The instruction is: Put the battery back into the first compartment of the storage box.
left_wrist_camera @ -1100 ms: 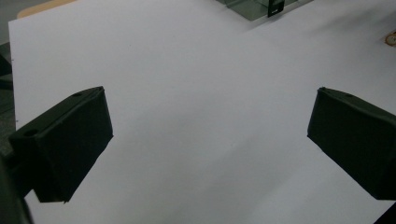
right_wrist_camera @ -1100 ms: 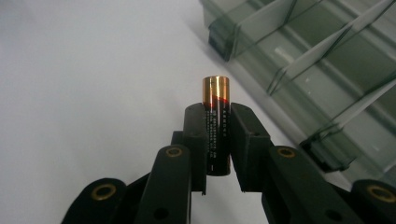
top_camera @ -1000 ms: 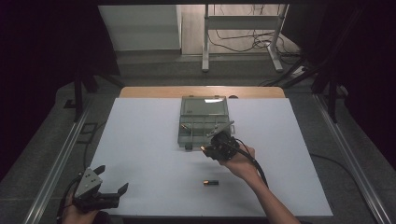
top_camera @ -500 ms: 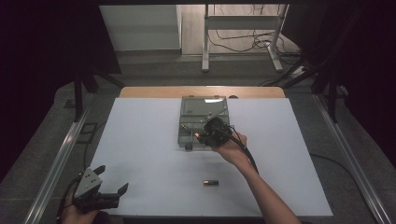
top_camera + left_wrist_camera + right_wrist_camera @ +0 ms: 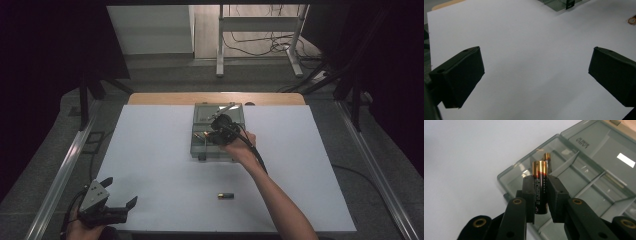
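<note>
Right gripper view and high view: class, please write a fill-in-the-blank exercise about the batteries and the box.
1. The right gripper is shut on a ____.
2. One battery already lies inside the grey compartment box; another lies loose on the ____ sheet.
3. The left gripper has its jaws ____ and holds nothing.

Missing words: battery; white; open

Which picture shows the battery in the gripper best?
The right gripper view: the battery stands close up, clamped between the right gripper's black pads above the clear box. In the high view it is a tiny orange speck at the gripper over the box. The left gripper view gives nothing of it.
</note>
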`<state>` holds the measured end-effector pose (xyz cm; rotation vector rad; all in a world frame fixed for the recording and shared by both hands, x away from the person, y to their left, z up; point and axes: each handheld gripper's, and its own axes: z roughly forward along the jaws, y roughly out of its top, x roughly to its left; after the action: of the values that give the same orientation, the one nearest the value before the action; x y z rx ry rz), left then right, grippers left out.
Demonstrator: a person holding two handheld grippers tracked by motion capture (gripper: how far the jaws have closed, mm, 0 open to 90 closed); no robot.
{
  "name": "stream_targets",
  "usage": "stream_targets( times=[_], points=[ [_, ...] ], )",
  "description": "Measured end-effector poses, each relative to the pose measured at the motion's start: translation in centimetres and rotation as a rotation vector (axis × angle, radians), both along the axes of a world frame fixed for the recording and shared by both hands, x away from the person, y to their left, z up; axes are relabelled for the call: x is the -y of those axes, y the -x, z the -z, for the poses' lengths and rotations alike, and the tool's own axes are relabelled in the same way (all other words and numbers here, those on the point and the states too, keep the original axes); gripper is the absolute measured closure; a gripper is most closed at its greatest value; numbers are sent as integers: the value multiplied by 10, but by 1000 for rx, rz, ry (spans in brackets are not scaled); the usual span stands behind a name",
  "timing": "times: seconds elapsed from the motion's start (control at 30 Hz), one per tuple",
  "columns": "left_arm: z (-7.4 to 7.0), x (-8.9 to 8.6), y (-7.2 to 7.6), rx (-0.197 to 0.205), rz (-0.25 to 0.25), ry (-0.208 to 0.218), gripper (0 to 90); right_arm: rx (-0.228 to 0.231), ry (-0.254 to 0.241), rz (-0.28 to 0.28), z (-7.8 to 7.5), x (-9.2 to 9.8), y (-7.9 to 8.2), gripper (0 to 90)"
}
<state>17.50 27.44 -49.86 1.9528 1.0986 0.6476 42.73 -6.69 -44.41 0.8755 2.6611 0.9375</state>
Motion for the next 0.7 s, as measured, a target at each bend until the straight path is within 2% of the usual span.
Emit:
stream_targets(
  times=[0.3, 0.7],
  points=[
    [0, 0, 0, 1, 1, 1, 9, 2, 15, 34, 1, -18, -23, 763],
    [0, 1, 0, 3, 7, -6, 9, -1, 59, 72, 19, -40, -46, 763]
  ],
)
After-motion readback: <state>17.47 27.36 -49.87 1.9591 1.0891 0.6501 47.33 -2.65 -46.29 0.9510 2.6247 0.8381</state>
